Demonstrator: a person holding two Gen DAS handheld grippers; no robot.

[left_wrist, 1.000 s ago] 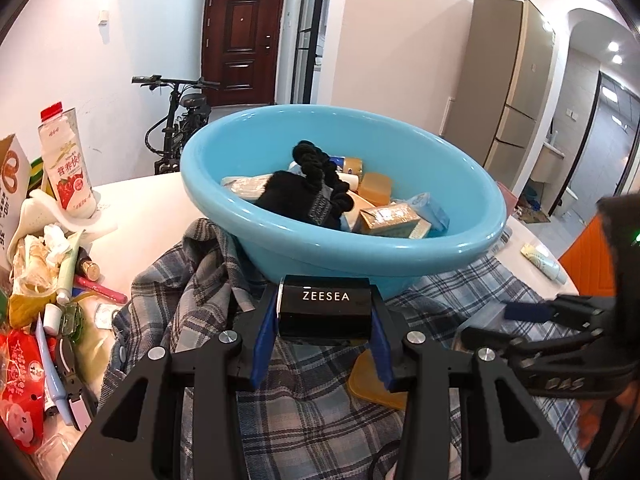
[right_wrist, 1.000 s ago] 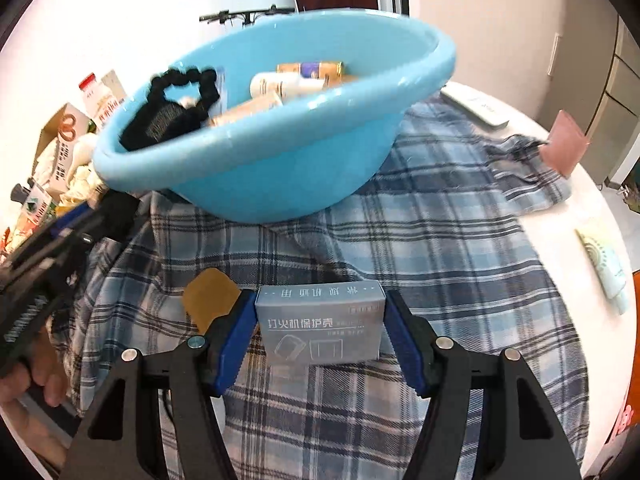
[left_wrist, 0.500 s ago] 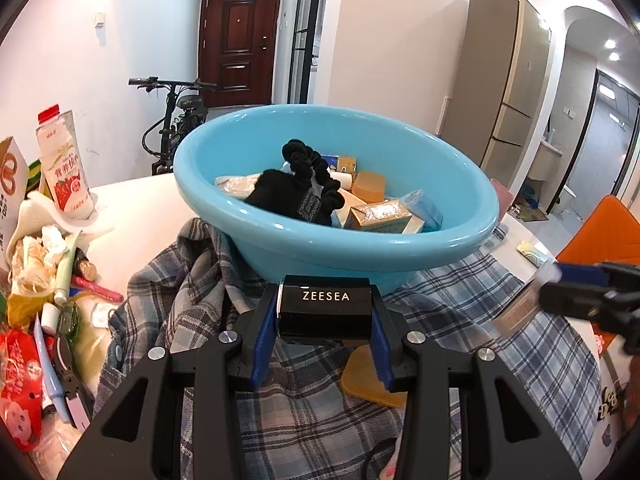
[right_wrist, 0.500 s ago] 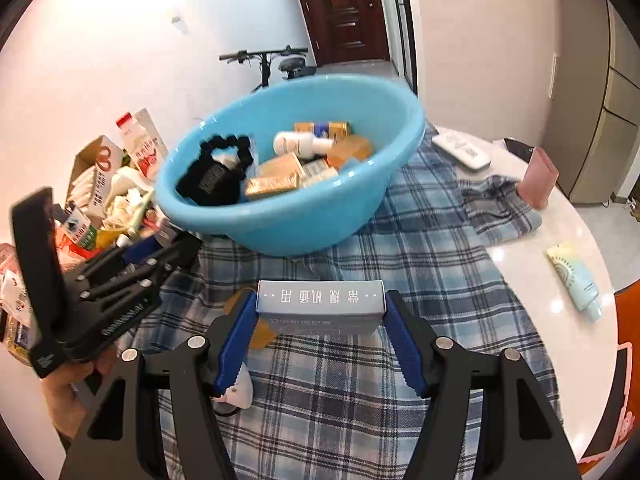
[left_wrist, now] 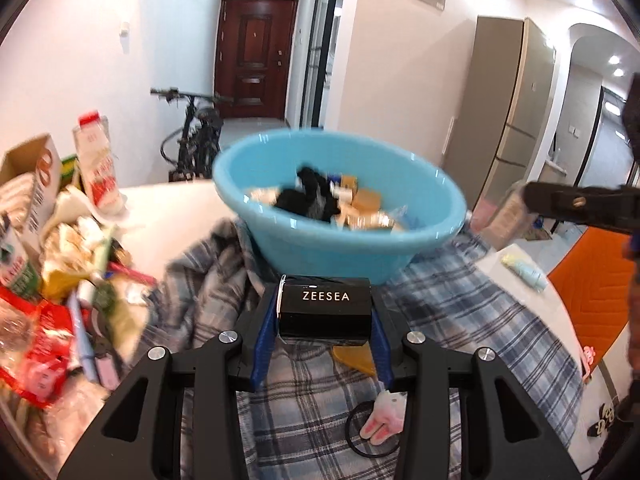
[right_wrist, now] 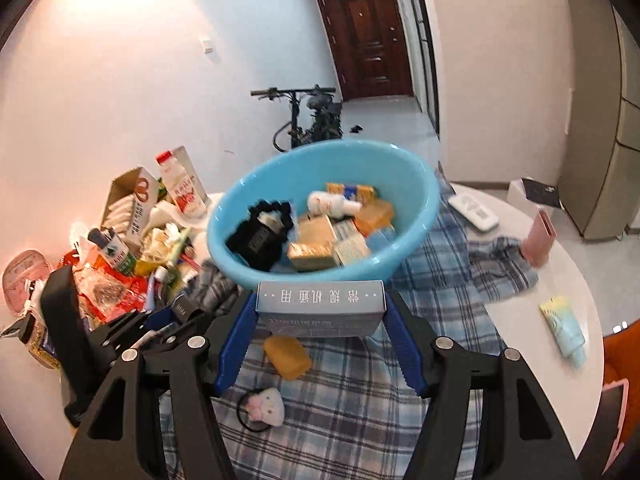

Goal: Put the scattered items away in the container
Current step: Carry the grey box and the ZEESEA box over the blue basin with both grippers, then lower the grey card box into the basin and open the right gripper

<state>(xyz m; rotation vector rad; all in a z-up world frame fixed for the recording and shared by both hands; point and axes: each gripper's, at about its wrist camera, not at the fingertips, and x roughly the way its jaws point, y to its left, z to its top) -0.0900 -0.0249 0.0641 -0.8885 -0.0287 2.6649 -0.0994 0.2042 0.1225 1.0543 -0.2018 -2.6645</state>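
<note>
Here both tools hover level, left tool (left_wrist: 325, 316) gripping black box (left_wrist: 325, 307), right tool (right_wrist: 320, 320) grey box (right_wrist: 320, 303).

The left gripper (left_wrist: 325, 314) was level, its 2 blue-padded fingers (left_wrist: 265, 338) clamped on the sides of a black box (left_wrist: 325, 310). The right gripper (right_wrist: 320, 312) was raised and angled downward, its 2 blue fingers (right_wrist: 234, 340) pinched against the ends of a grey box (right_wrist: 320, 308). In the right wrist view, the left gripper sat low at the near left.
</note>
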